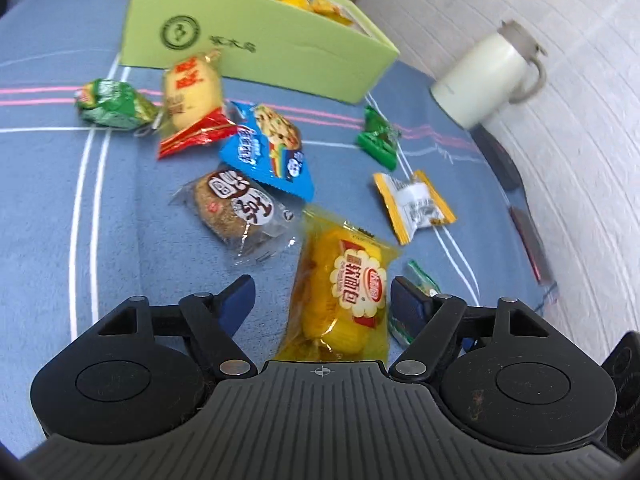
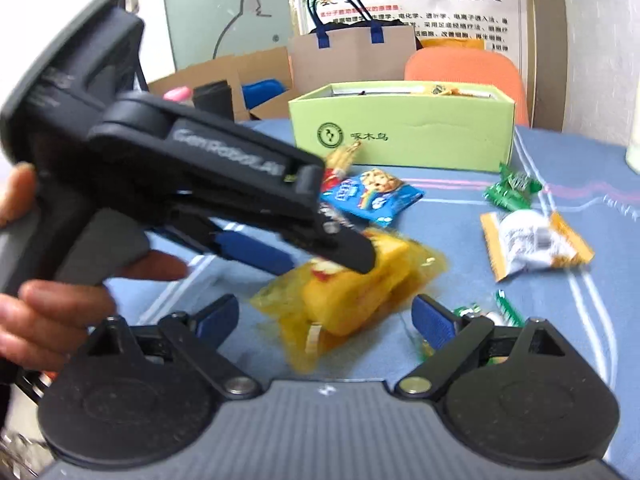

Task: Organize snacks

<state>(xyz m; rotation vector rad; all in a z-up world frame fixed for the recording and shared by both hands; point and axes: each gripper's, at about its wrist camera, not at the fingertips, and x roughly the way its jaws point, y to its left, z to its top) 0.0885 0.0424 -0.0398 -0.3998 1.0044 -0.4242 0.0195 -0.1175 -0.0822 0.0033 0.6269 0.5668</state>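
Count of loose snacks on the blue striped worktop (image 1: 48,184), left wrist view: eight. One green packet (image 1: 114,105); one cream and red packet (image 1: 192,98); one blue biscuit packet (image 1: 270,148); one clear-wrapped brown cake (image 1: 236,210); one small green packet (image 1: 378,138); one yellow and white packet (image 1: 414,206); one yellow bread packet (image 1: 342,292); one green-edged sachet (image 1: 420,280), partly hidden behind a finger. One light green box (image 1: 256,48) stands at the far side, open on top, with yellow packets showing inside; their number cannot be told. One white lidded mug (image 1: 484,76) stands to the right, off the cloth.

Left tool (image 1: 322,300): jaws partly open, released. The yellow bread packet lies lengthwise between the blue pads, close against the right pad and clear of the left one; no squeeze shows on the wrapper. In the right wrist view one black finger of the left tool (image 2: 320,256) lies over the packet's top; whether it touches cannot be told because of blur. A hand (image 2: 48,300) holds its grip.

Right tool (image 2: 326,316): jaws wide open, holding nothing. The yellow bread packet (image 2: 348,292) lies just ahead of it, between the lines of its two pads, touching neither. The green-edged sachet (image 2: 506,312) lies by its right pad.
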